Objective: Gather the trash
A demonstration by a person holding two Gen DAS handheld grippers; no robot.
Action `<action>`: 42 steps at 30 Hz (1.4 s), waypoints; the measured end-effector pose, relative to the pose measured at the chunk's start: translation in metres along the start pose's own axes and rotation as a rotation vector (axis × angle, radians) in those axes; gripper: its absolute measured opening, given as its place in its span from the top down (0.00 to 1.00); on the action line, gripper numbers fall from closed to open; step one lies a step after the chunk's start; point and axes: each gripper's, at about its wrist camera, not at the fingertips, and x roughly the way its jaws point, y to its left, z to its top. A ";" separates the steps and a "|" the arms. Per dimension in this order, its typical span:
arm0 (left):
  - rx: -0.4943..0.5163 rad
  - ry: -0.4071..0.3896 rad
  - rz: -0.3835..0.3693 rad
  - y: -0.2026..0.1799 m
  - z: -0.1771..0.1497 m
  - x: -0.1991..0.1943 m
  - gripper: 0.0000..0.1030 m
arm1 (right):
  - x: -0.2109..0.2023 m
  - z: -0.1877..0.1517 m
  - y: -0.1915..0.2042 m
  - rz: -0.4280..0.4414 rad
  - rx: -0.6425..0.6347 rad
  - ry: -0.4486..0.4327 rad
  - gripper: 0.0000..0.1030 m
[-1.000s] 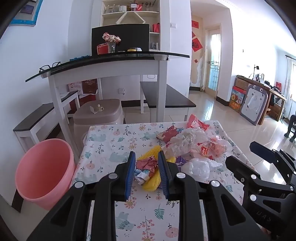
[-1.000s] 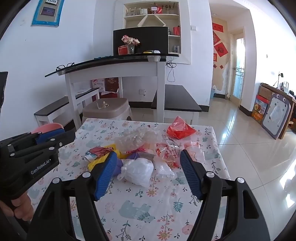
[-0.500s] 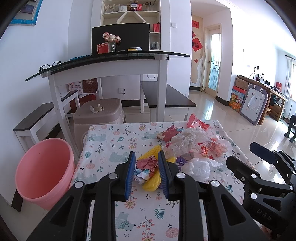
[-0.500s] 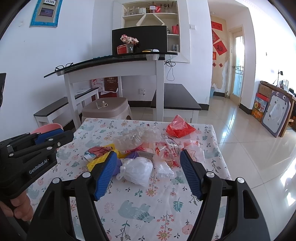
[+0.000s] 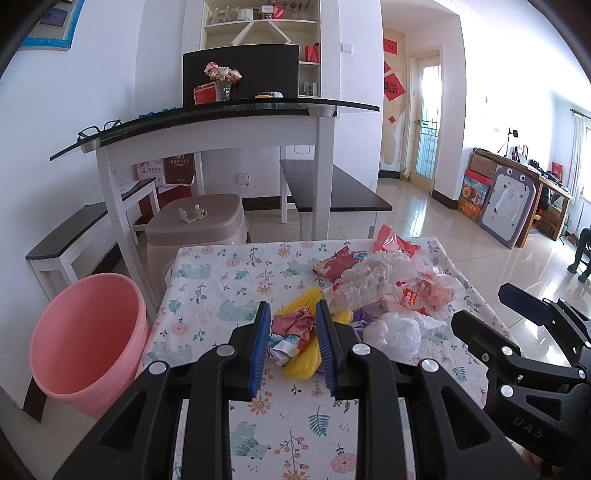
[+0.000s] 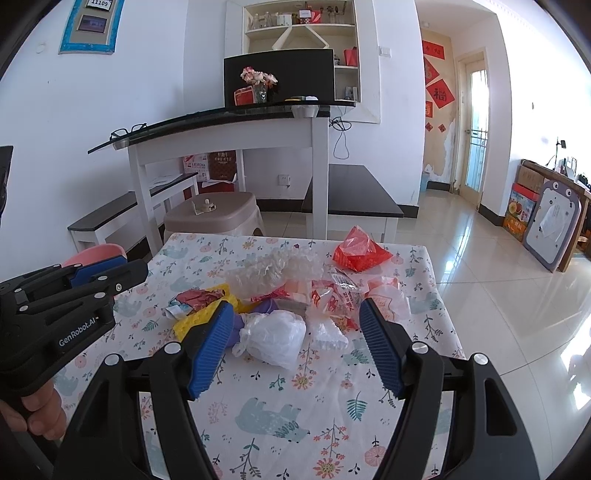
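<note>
White walls (image 5: 129,74) filled the upper left of both views. A recessed white shelf unit (image 5: 260,22) sat at top centre, with a black panel (image 5: 258,70) and a vase of flowers (image 5: 222,79) below it on a glass-topped white console table (image 5: 221,125). A pair of glasses (image 5: 99,129) lay at the table's left end. Dark-topped white benches (image 5: 332,188) stood under and beside it, and a beige plastic stool (image 5: 195,218) stood at centre. A glazed door (image 5: 428,110) at upper right let in bright daylight, which reflected off the glossy tiled floor (image 6: 498,277). Red paper decorations (image 6: 439,94) hung beside the door. Stacked boxes (image 5: 476,188) lined the right wall.
</note>
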 end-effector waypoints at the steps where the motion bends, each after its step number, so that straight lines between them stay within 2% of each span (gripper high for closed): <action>1: -0.001 0.001 0.000 0.000 0.000 -0.001 0.76 | 0.003 -0.004 0.003 0.000 -0.001 0.001 0.31; 8: 0.000 0.011 -0.001 0.001 -0.006 0.010 0.76 | 0.008 -0.008 0.007 0.000 0.003 0.008 0.31; 27: -0.001 0.017 -0.005 -0.001 -0.009 0.009 0.76 | 0.011 -0.010 0.005 0.004 0.020 0.018 0.31; 35: -0.004 0.027 -0.072 0.007 -0.010 0.010 0.75 | 0.013 -0.012 -0.002 0.004 0.041 0.036 0.31; 36: -0.005 0.029 -0.083 0.008 -0.010 0.009 0.75 | 0.015 -0.013 -0.003 0.008 0.054 0.065 0.31; 38: -0.010 0.033 -0.096 0.013 -0.010 0.009 0.74 | 0.015 -0.013 -0.004 0.005 0.045 0.044 0.31; 42: -0.024 0.071 -0.118 0.023 -0.012 0.013 0.70 | 0.018 -0.016 -0.010 0.014 0.065 0.057 0.31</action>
